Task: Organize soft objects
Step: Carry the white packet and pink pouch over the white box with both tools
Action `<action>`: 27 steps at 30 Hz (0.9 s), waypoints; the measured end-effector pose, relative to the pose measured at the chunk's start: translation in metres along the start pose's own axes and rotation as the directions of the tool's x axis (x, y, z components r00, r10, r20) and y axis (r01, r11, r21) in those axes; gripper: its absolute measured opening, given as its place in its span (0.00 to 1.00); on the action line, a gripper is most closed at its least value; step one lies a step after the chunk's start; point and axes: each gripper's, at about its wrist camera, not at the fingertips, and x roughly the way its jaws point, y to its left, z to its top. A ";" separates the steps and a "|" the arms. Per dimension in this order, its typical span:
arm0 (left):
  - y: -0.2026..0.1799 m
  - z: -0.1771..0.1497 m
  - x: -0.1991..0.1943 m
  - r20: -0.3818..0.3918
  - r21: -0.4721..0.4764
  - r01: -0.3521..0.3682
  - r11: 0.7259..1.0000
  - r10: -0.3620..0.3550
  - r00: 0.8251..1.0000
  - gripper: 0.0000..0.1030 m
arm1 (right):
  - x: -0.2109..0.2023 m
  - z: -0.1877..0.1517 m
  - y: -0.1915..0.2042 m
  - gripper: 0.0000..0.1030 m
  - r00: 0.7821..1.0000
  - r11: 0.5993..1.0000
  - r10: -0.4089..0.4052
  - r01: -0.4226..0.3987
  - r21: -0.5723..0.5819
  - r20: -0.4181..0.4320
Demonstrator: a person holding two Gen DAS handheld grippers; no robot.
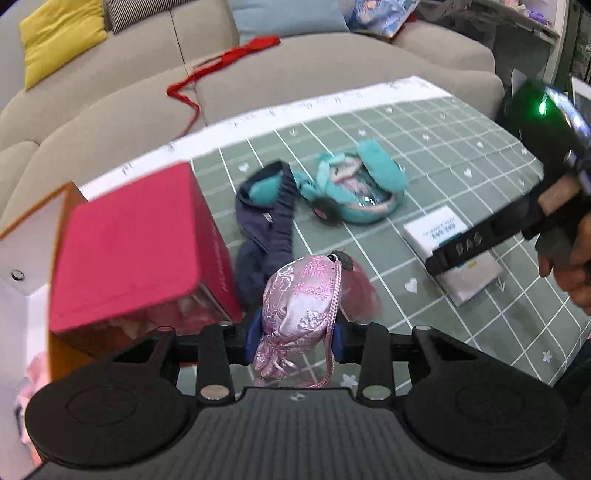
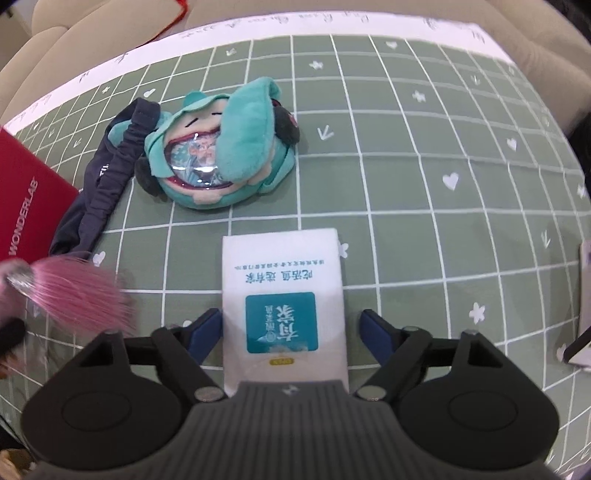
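Note:
My left gripper [image 1: 295,332] is shut on a pink brocade pouch [image 1: 299,302] with a pink tassel [image 2: 74,291], held above the green checked tablecloth [image 1: 443,155]. A red box [image 1: 140,243] with its lid open stands just to the left. A teal plush toy [image 2: 218,151] and a dark blue cloth [image 2: 107,173] lie on the table further back. My right gripper [image 2: 284,332] is open, its fingers on either side of a white tissue pack [image 2: 282,295] lying on the cloth. The right gripper's body [image 1: 480,240] shows in the left wrist view.
A beige sofa [image 1: 295,66] runs behind the table, with a yellow cushion [image 1: 59,37], a blue cushion [image 1: 288,18] and a red cord [image 1: 221,62] on it. A grey flat object [image 2: 583,306] lies at the table's right edge.

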 end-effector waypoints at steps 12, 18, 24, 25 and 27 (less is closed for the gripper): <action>0.031 0.013 -0.045 0.084 -0.092 0.036 0.995 -0.028 0.996 0.40 | -0.057 0.009 0.015 0.59 0.986 0.995 0.074 -0.082 0.050 0.147; 0.078 0.023 -0.089 0.172 -0.155 0.025 0.988 0.002 0.985 0.40 | -0.109 0.012 0.062 0.59 0.947 0.973 0.223 -0.230 0.001 0.233; 0.151 0.014 -0.126 0.214 -0.267 -0.079 0.961 0.139 0.967 0.40 | -0.154 0.018 0.140 0.59 0.897 0.943 0.330 -0.301 -0.140 0.295; 0.166 0.009 -0.129 0.206 -0.294 -0.093 0.951 0.158 0.966 0.40 | -0.157 0.020 0.155 0.59 0.889 0.935 0.351 -0.317 -0.159 0.295; 0.189 -0.001 -0.132 0.192 -0.338 -0.108 0.935 0.181 0.965 0.40 | -0.161 0.023 0.185 0.59 0.875 0.919 0.389 -0.344 -0.193 0.290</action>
